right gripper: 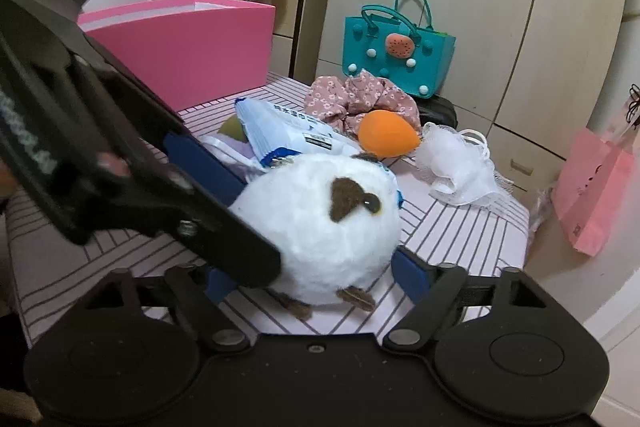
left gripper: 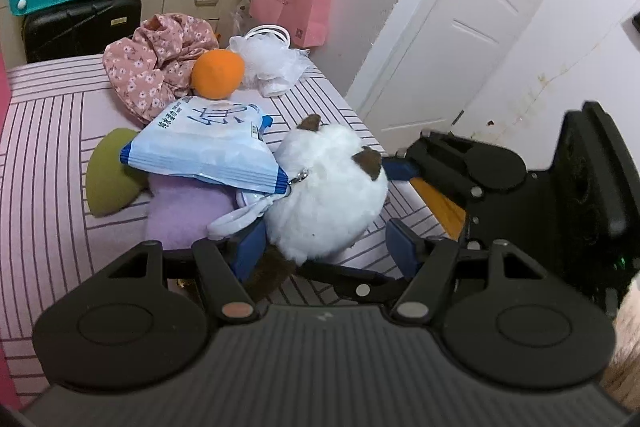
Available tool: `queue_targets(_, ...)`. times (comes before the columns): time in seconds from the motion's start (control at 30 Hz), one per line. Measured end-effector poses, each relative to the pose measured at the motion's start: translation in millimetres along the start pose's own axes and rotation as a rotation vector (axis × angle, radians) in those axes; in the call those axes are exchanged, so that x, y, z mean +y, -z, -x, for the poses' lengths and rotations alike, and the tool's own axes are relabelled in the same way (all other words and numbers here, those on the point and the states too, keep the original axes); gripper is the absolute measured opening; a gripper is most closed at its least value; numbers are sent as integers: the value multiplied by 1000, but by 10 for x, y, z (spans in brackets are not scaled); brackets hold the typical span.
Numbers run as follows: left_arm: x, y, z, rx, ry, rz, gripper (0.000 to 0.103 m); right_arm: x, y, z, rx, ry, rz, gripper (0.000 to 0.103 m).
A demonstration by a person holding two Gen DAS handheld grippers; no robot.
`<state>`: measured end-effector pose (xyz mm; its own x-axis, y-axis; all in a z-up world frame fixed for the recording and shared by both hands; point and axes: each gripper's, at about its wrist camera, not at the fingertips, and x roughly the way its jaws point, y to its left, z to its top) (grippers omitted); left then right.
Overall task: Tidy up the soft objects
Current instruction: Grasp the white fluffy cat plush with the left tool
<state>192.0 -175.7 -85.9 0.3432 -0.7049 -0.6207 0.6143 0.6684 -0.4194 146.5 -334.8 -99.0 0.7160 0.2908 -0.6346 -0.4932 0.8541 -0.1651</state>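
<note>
A round white plush (left gripper: 328, 187) with brown ears rests on the striped pink bed (left gripper: 52, 147). My left gripper (left gripper: 324, 227) holds it low down between its blue fingers. In the right wrist view its near finger (right gripper: 240, 247) presses into the fur of the plush (right gripper: 320, 227) and its far pad (right gripper: 200, 155) lies behind. My right gripper (right gripper: 312, 263) straddles the plush from the other side. Its right pad (right gripper: 412, 277) stands just off the fur, and its left pad is partly hidden. One right finger (left gripper: 398, 167) shows beside the plush's ear.
Just behind the plush lie a blue-white wipes pack (left gripper: 204, 147), a purple cushion (left gripper: 184, 211), a green pad (left gripper: 108, 179), an orange foam egg (left gripper: 218, 73), floral cloth (left gripper: 156, 63) and a white mesh puff (left gripper: 268, 59). A pink box (right gripper: 188, 39) stands at the bed's far-left end. The bed edge (right gripper: 500, 227) drops off on the right.
</note>
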Motion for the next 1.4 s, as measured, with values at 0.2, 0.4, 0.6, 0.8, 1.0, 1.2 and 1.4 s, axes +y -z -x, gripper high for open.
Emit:
queue_targets(0.2, -125, 69, -64, -31, -83, -97, 58, 34, 45, 56, -19, 25, -87, 69)
queue_targets(0.4, -145, 100, -47, -21, -57, -83, 58, 153, 130, 143, -43, 58, -157, 68)
queue_targets(0.6, -250, 176, 19, 3, -68, -115, 57, 248, 130, 215, -21, 73, -249, 69)
queue_targets(0.8, -285, 182, 95, 68, -53, -106, 57, 300, 93, 285, 40, 61, -359, 69)
queue_targets(1.0, -270, 207, 193, 135, -31, -69, 57, 413, 50, 352, 107, 30, -408, 69)
queue_targets(1.2, -304, 244, 350, 196, -52, -50, 57, 542, -18, 409, 152, -15, -426, 69)
queue_targets(1.4, -217, 297, 568, 229, -28, -28, 57, 696, -136, 459, 185, -47, -427, 69)
